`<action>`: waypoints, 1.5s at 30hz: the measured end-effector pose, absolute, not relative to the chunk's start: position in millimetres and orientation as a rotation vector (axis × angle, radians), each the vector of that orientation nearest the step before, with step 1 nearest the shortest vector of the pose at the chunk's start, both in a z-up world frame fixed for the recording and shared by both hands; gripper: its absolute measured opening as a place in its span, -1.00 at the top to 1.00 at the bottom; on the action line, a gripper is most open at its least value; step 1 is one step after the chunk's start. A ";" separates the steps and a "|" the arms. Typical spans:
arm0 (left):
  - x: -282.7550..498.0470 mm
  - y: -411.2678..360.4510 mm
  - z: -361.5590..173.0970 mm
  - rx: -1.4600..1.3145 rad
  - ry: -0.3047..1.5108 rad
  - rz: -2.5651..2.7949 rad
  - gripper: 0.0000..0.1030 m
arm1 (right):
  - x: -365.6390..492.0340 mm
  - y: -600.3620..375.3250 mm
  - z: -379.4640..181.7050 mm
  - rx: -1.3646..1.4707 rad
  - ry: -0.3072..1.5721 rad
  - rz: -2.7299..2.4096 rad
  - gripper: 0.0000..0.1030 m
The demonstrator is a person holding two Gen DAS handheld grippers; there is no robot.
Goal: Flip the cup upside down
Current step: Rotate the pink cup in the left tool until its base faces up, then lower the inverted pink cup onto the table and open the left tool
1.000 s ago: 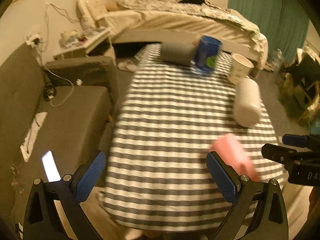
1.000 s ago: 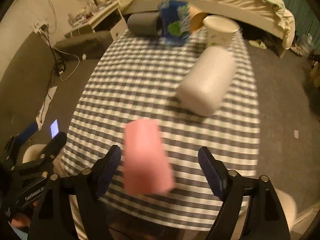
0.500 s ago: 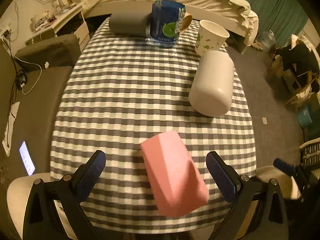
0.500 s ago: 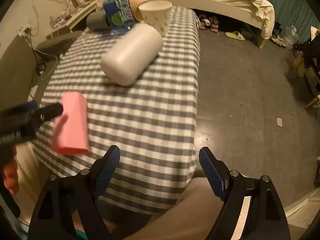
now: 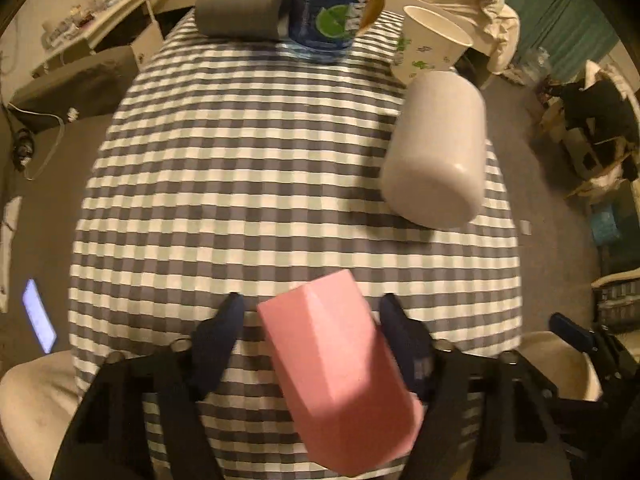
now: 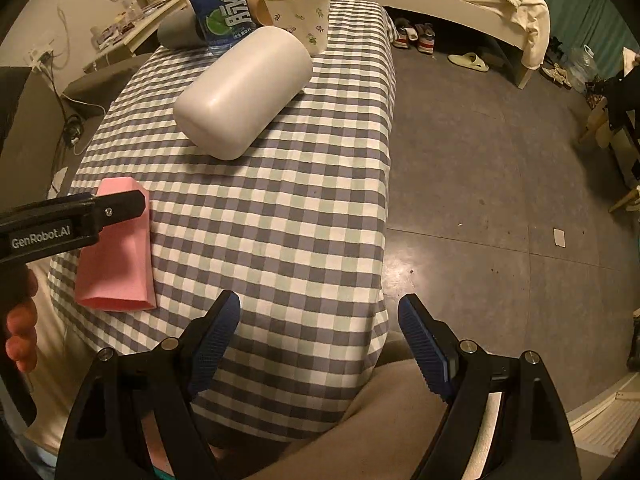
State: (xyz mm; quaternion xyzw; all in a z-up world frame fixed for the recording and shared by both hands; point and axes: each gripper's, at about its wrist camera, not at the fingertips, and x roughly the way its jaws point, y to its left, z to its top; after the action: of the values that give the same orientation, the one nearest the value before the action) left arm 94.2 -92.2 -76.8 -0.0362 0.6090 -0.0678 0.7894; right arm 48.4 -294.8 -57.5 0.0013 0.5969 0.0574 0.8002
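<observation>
- Left wrist view showed the left gripper (image 5: 310, 324) with its jaws drawn in around the pink cup (image 5: 340, 384), which lay on its side near the front edge of the checked table (image 5: 240, 168); the right pad looked to touch it, while a gap showed at the left.
- Right gripper (image 6: 318, 336) hung wide apart and empty over the table's near edge.
- Judging by this, the flip had not begun: grasp, lift and inversion remained.
- Its mouth's direction was unclear.

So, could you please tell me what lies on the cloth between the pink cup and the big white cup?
Nothing: in both wrist views only bare checked cloth separates the pink cup from the white cup lying on its side.
</observation>
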 end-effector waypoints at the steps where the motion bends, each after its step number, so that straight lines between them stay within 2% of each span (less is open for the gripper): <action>1: 94.2 -92.9 -75.3 -0.078 1.312 -0.151 -0.21 | 49.6 -294.6 -58.0 0.001 1.282 0.122 -0.58; 15: 83.4 -99.1 -17.2 0.028 1.102 -0.172 -0.09 | 44.9 -297.5 -50.3 -0.013 1.267 0.091 -0.58; 27: 39.8 -124.6 -29.2 0.130 1.057 -0.251 -0.08 | 32.8 -308.9 -40.7 -0.010 1.248 0.052 -0.58; 35: 28.0 -118.9 -45.2 0.115 1.111 -0.256 -0.15 | 26.4 -311.3 -37.1 -0.007 1.245 0.044 -0.58; 45: 24.1 -119.9 -47.2 0.140 1.058 -0.263 -0.13 | 23.3 -302.1 -35.5 -0.022 1.247 0.059 -0.58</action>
State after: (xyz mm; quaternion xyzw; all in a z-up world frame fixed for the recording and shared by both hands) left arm 24.1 -119.9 -47.2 0.0665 0.5028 -0.1252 0.8527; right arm 23.3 -302.1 -35.5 -0.0105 0.5838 0.0274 0.8114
